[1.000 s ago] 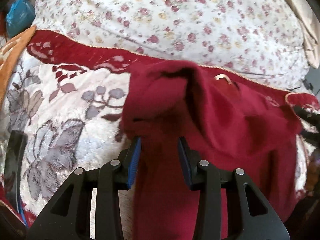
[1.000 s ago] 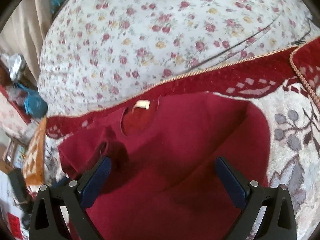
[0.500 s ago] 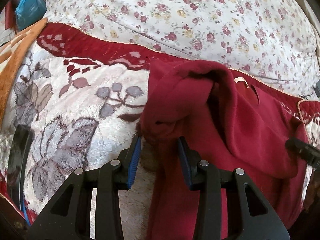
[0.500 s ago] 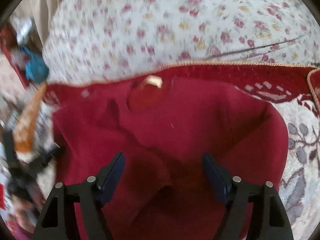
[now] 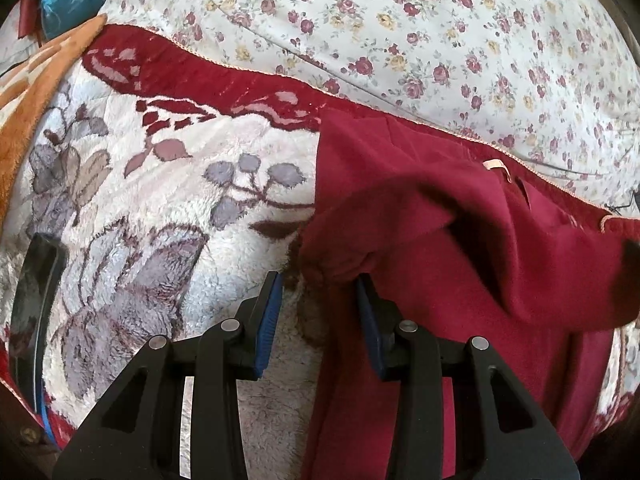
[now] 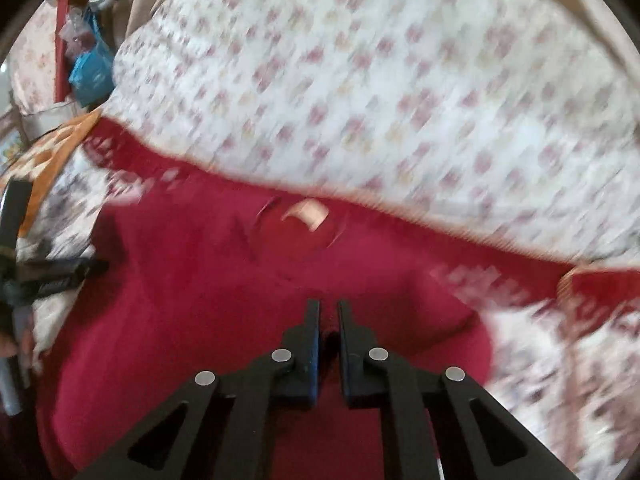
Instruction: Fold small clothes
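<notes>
Red sweater (image 5: pixel 460 248) lying on patterned plush blanket (image 5: pixel 168 208) beside floral quilt (image 5: pixel 420 40); left hand-held gripper (image 5: pixel 318 284) parted, folded sleeve at its tips; right hand-held gripper (image 6: pixel 329 312) narrowed over sweater, grip indeterminable.

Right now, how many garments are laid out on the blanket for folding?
1. A dark red top lies on the floral fleece blanket, neck label toward the flowered quilt. One side is flopped over near the left gripper. Anything underneath is hidden.
</notes>
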A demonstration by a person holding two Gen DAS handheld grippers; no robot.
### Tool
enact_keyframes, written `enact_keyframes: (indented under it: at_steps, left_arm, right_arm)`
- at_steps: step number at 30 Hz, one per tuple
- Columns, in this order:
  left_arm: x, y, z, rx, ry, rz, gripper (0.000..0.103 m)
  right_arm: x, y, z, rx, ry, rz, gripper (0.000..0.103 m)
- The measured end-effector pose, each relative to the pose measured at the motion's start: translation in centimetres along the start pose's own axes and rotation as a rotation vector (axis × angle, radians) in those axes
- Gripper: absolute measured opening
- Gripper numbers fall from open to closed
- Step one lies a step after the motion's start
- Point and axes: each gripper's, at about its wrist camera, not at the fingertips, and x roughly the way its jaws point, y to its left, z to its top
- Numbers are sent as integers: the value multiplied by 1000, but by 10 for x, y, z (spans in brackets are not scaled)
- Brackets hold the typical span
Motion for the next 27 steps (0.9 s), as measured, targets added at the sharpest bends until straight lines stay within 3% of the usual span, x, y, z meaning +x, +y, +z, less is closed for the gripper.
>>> enact_keyframes:
  at_steps: [4,7,10,11,12,13,15,17,22,25,27]
  left_arm:
    - [0,2,1,-14,6,-4,37]
    - [-9,8,0,-35,12,-17,37]
    - [-25,18,-1,-72,-14,-38,37]
    - [-31,22,1,-88,-37,-33,37]
    - [-37,25,3,-105,-68,-30,37]
    - [-42,27,5,-121,-97,-29,37]
    - [-45,26,10,-127,-126,-46,37]
    - [-42,20,14,-107,-120,-65,37]
    - [-21,11,23,-74,-69,-54,37]
    - [-13,19,25,-101,-38,-55,38]
    - [-7,25,24,-119,-13,-60,47]
  right_arm:
    - [-1,-29,14,59,-27,-92,7]
    - [23,-47,14,70,2,-164,7]
    - [69,-59,10,84,194,-195,7]
    - [72,-63,10,123,209,-151,9]
    - [69,-64,10,151,186,-116,22]
    - [63,-63,12,185,146,-75,44]
    - [54,-55,24,215,88,-3,60]
    - [56,-27,44,177,52,148,60]
    - [97,61,88,55,80,436,60]
    - [129,116,103,-38,119,517,60]
    - [151,142,105,-79,159,553,61]
